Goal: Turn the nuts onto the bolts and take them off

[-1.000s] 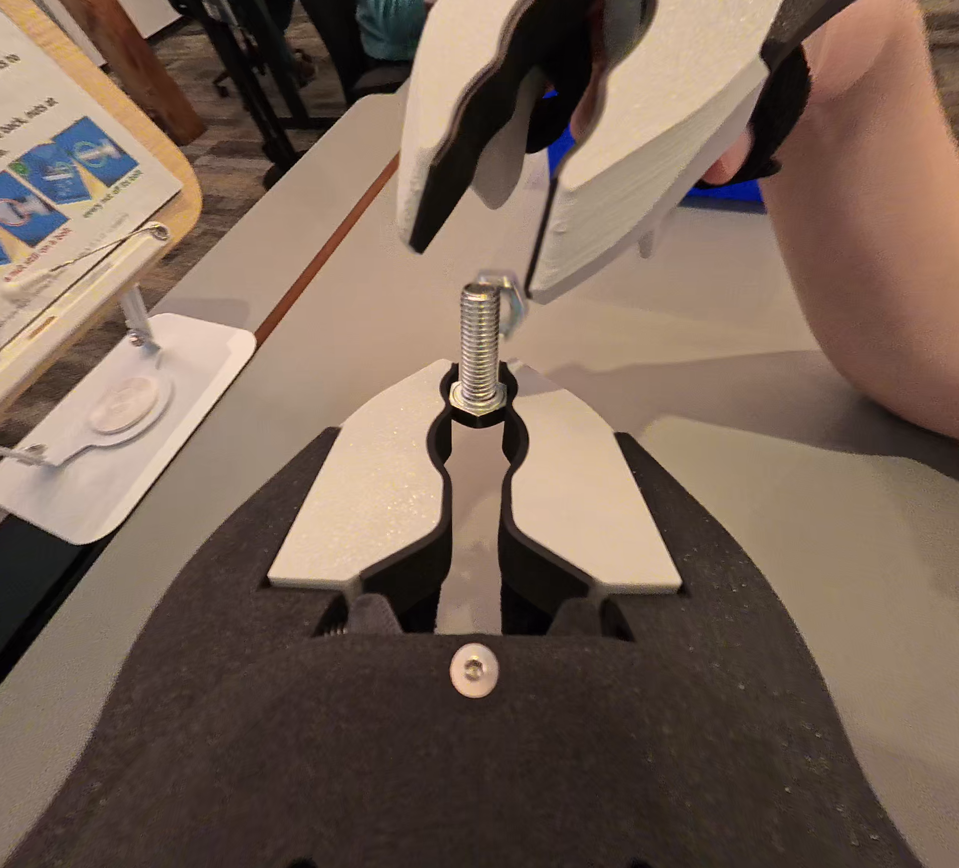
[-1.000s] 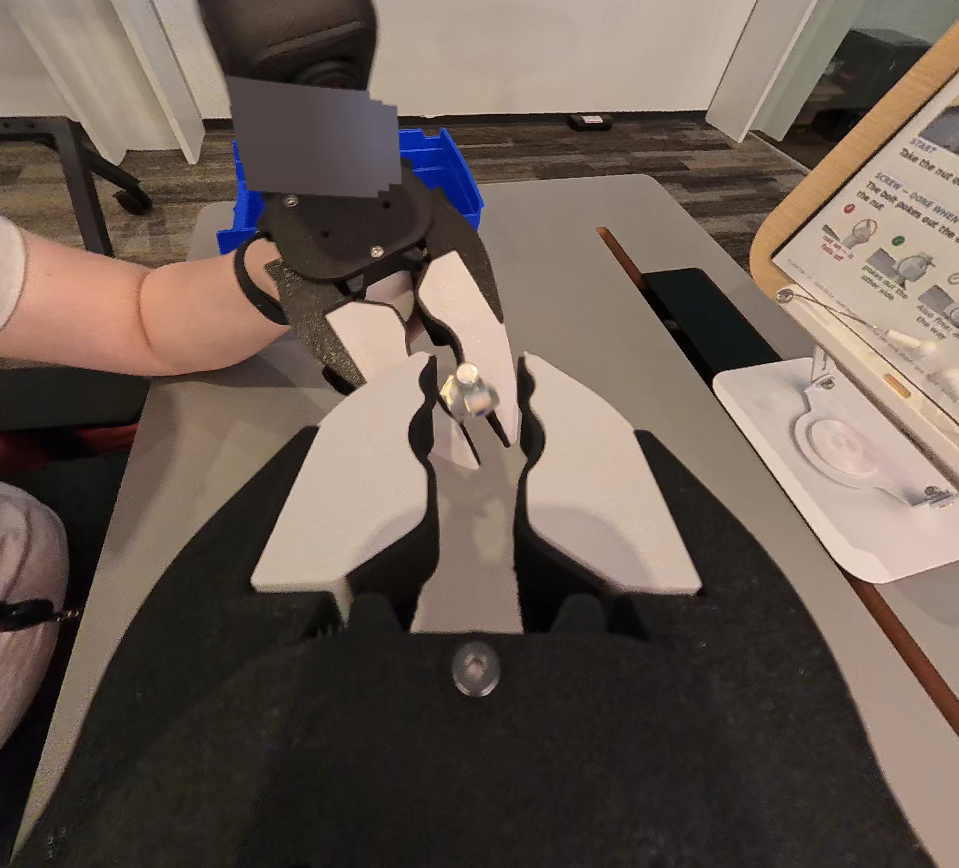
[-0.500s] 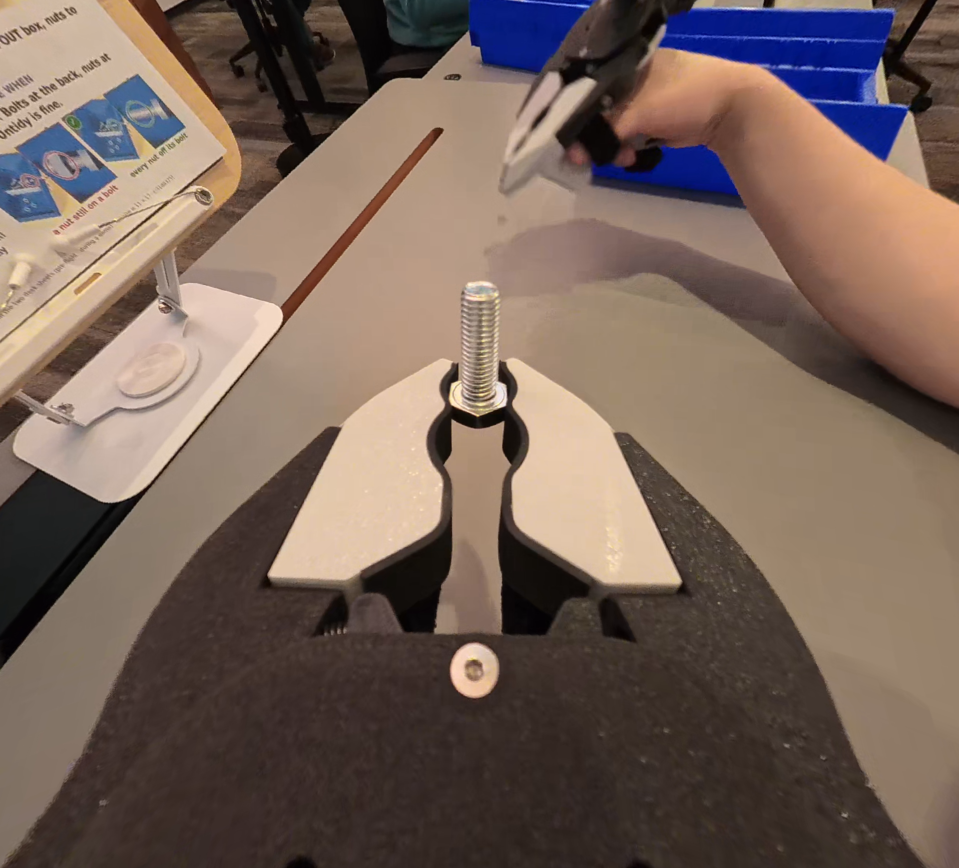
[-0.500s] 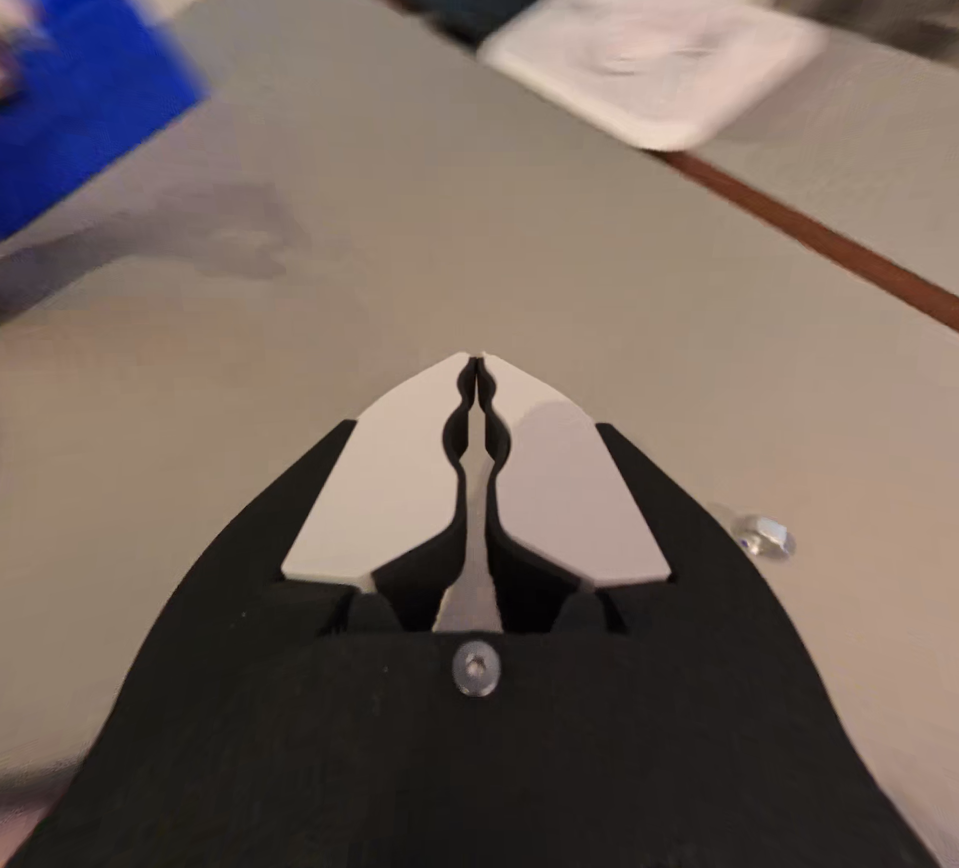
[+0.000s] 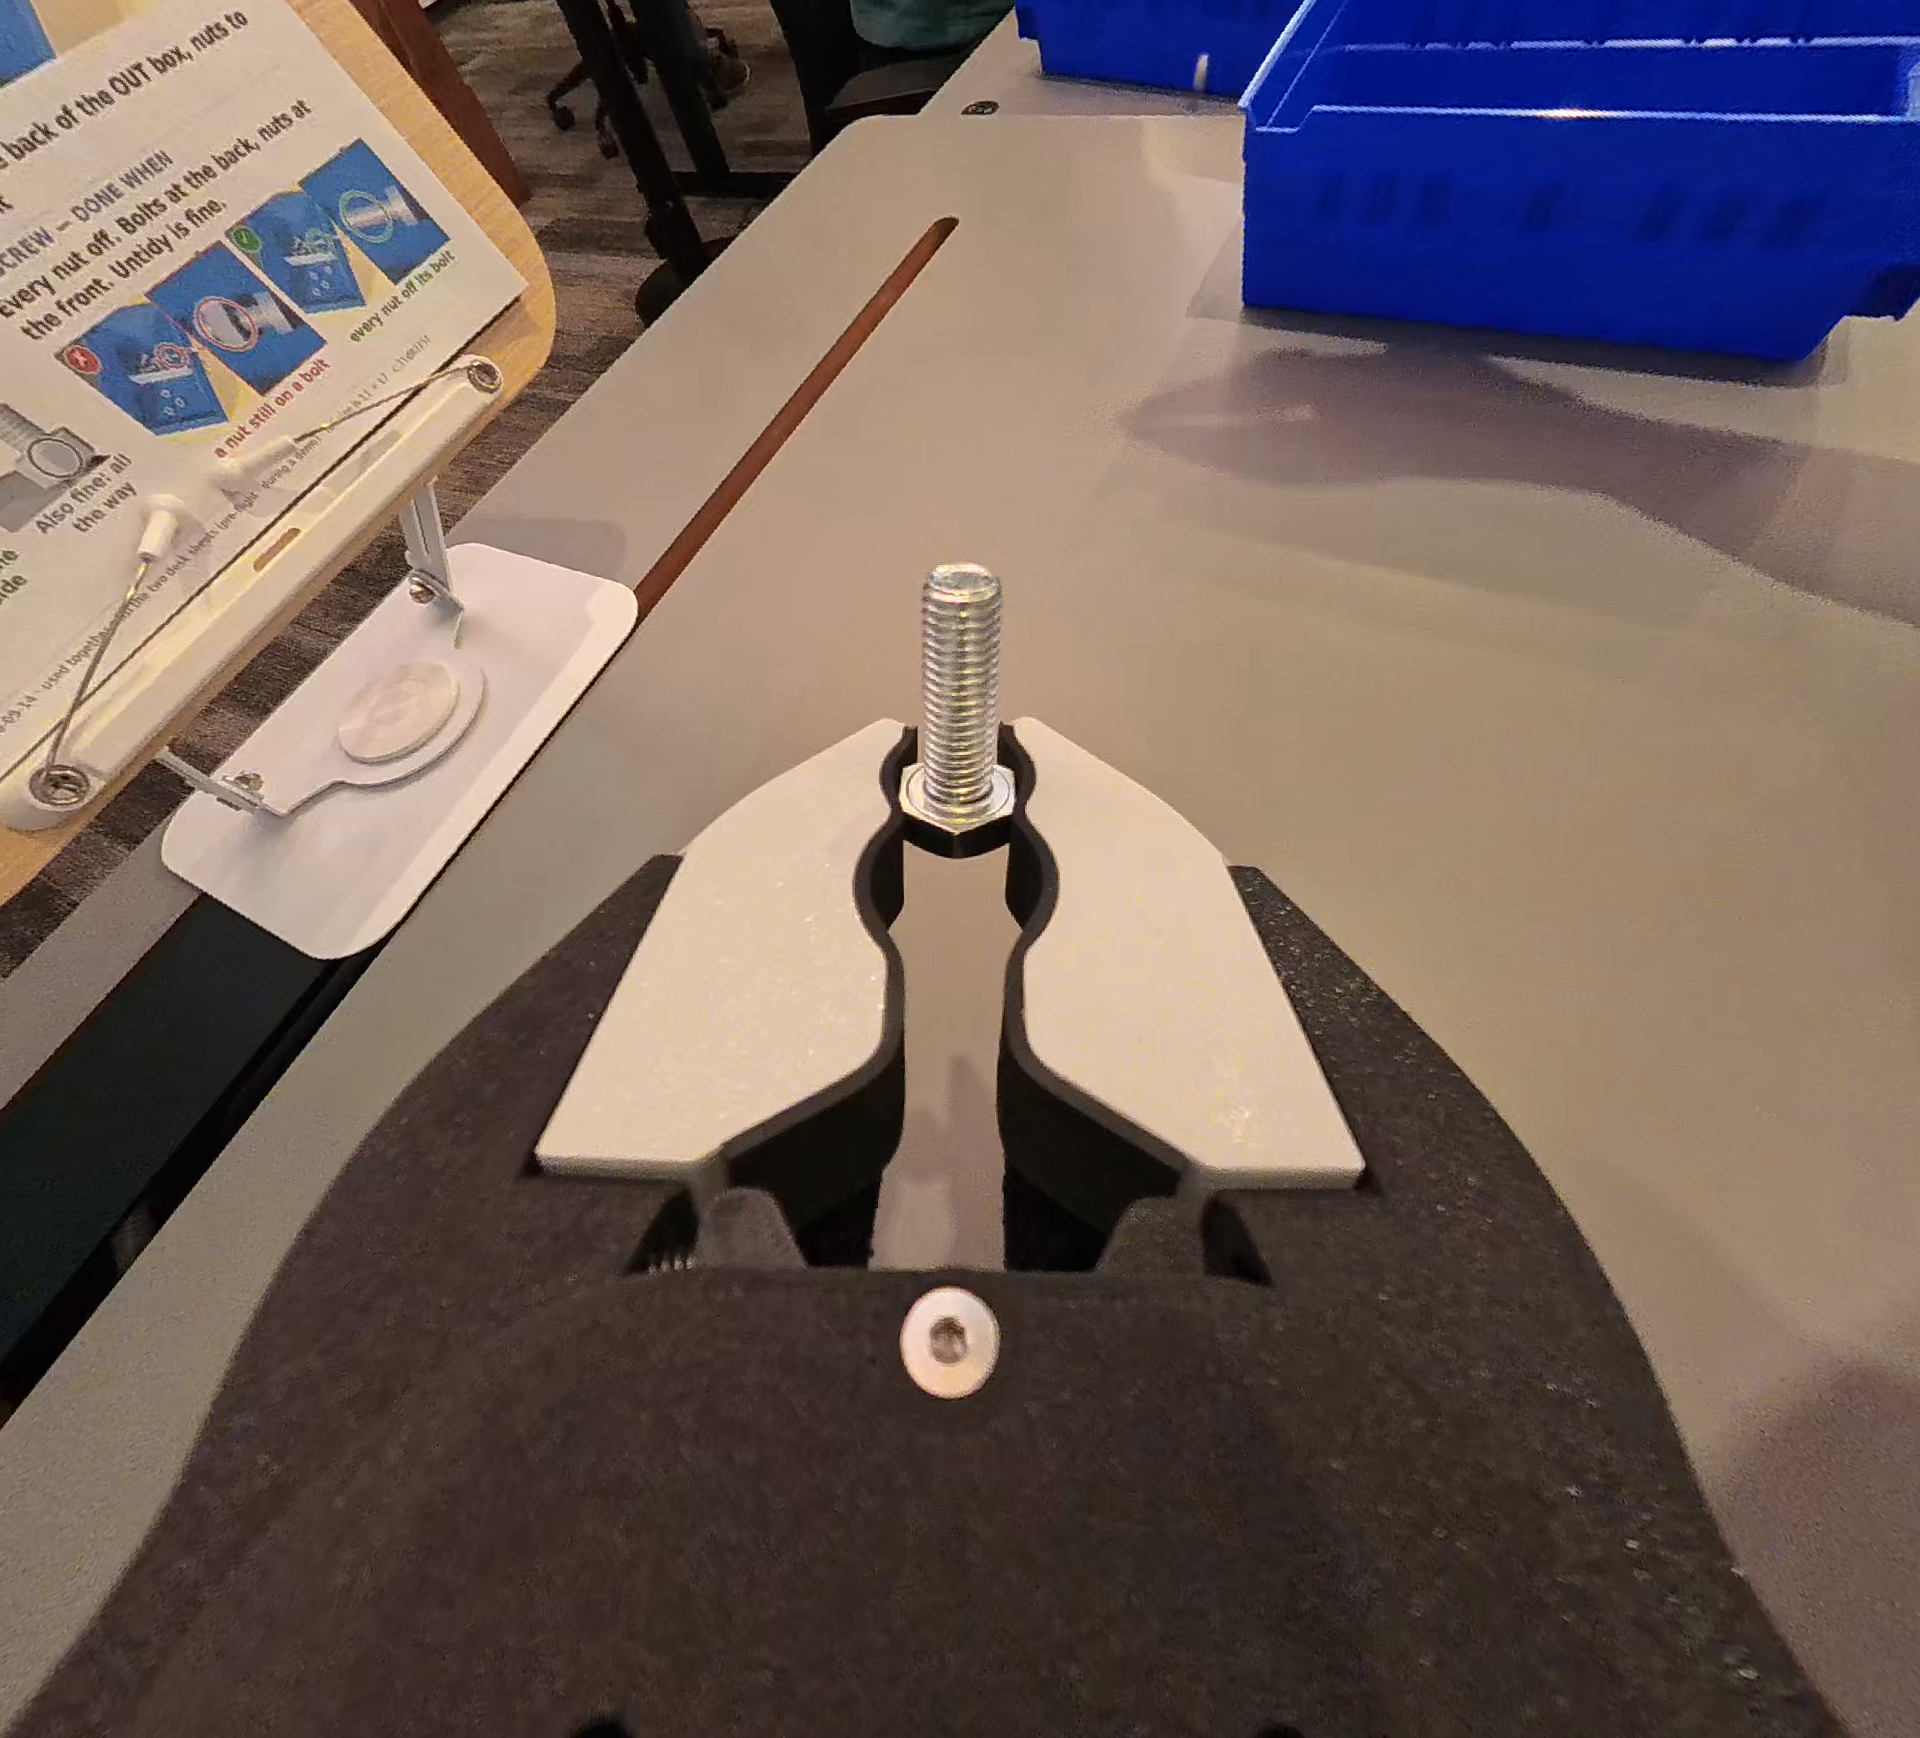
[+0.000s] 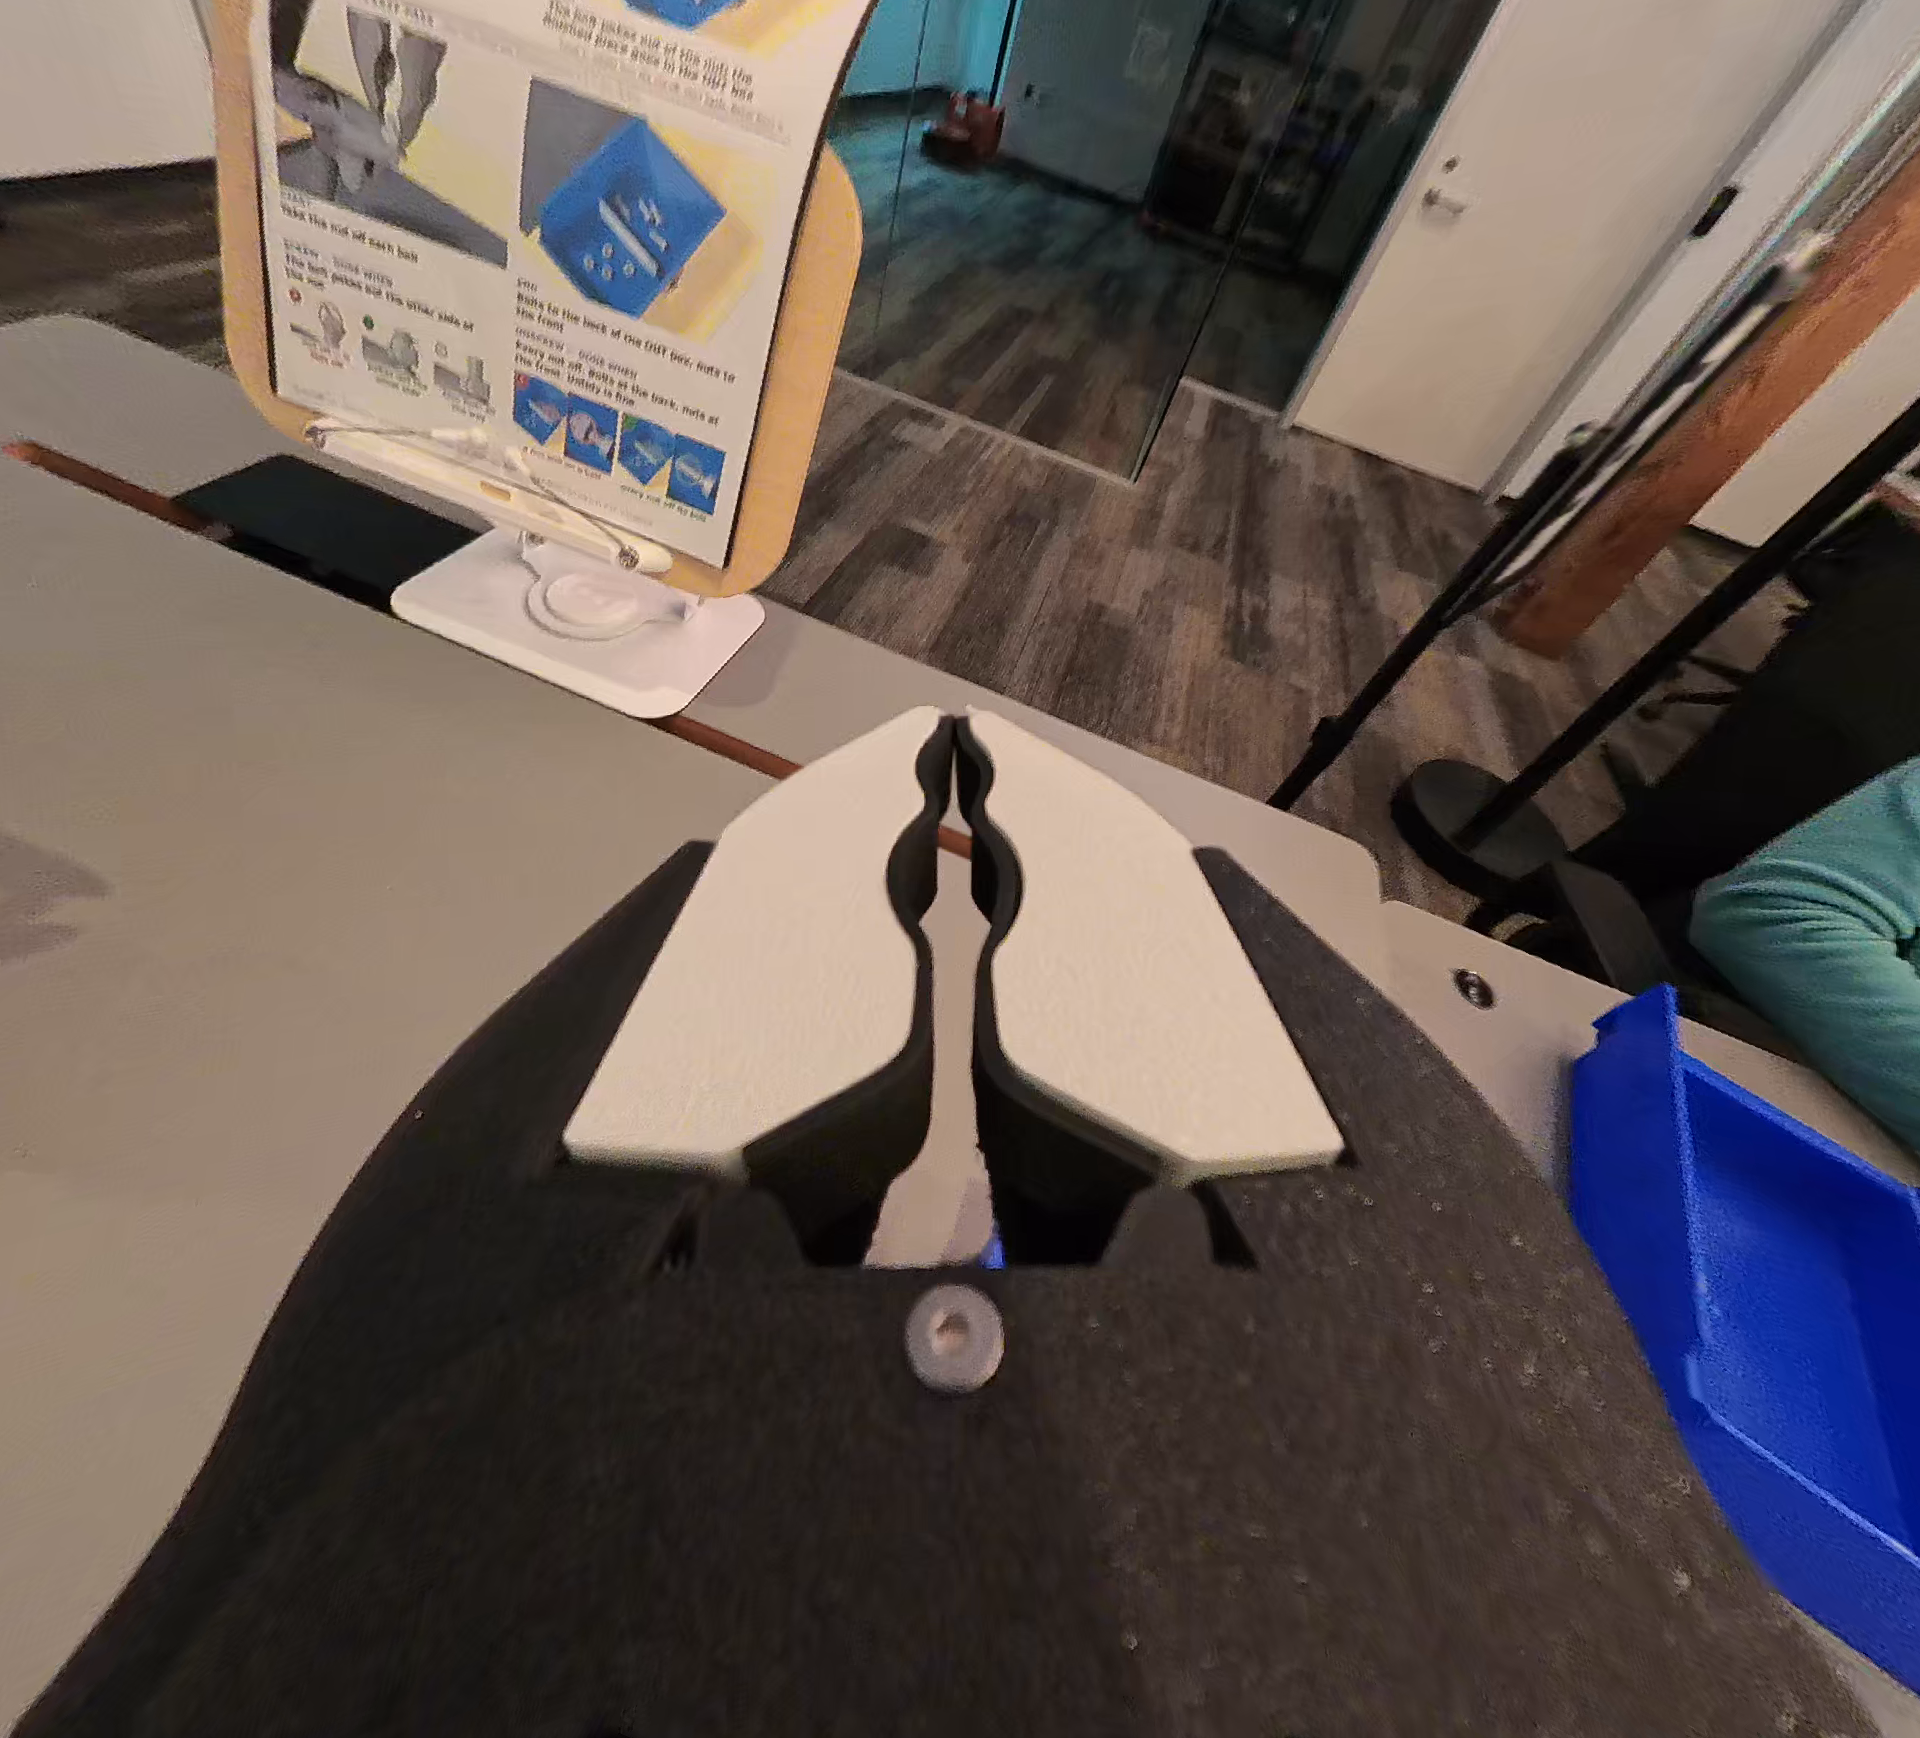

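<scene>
My left gripper (image 5: 958,734) is shut on the hex head of a silver bolt (image 5: 961,670). It holds the bolt upright above the grey table (image 5: 1455,805), and the threaded shank is bare, with no nut on it. My right gripper (image 6: 954,724) is shut with nothing between its fingers. It sits above the table's far edge and points at the instruction board (image 6: 520,213). No nut shows in either view. Neither gripper shows in the other's view.
Two blue bins (image 5: 1579,171) stand at the back right in the left wrist view, and one bin corner (image 6: 1766,1293) shows in the right wrist view. The instruction board on its white base (image 5: 416,732) stands at the left. A brown slot (image 5: 810,400) runs along the table. A person in a teal sleeve (image 6: 1818,940) sits beyond.
My right gripper left the bolt's tip, shut, and swung away out of the left wrist view toward the board. A nut lay on the table beside it half a second ago. The bolt has stayed put.
</scene>
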The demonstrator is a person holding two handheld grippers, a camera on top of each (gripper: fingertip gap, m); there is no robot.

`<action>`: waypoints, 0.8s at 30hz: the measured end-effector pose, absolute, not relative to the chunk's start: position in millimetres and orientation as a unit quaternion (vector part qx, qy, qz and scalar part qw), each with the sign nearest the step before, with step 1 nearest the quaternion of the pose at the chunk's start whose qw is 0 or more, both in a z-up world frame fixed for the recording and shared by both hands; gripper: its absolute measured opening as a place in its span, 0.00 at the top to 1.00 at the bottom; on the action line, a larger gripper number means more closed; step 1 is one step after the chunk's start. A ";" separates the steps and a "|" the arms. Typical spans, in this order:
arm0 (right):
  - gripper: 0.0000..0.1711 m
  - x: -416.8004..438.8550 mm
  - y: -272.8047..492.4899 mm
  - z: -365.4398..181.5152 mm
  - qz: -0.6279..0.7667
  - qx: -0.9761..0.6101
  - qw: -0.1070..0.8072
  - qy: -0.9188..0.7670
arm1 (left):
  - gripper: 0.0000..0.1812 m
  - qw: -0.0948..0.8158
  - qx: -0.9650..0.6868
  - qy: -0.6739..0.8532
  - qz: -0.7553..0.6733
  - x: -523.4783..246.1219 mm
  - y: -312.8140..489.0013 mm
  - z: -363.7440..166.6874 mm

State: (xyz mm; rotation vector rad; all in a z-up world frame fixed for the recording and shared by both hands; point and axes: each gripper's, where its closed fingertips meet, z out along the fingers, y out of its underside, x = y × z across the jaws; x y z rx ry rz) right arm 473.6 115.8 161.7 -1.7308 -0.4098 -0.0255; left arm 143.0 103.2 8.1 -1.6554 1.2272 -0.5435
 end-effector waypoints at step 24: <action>1.00 714.7 242.2 -25.0 -0.148 -0.920 0.115 -0.343 | 0.92 0.497 -0.636 0.482 -0.340 213.6 111.0 38.7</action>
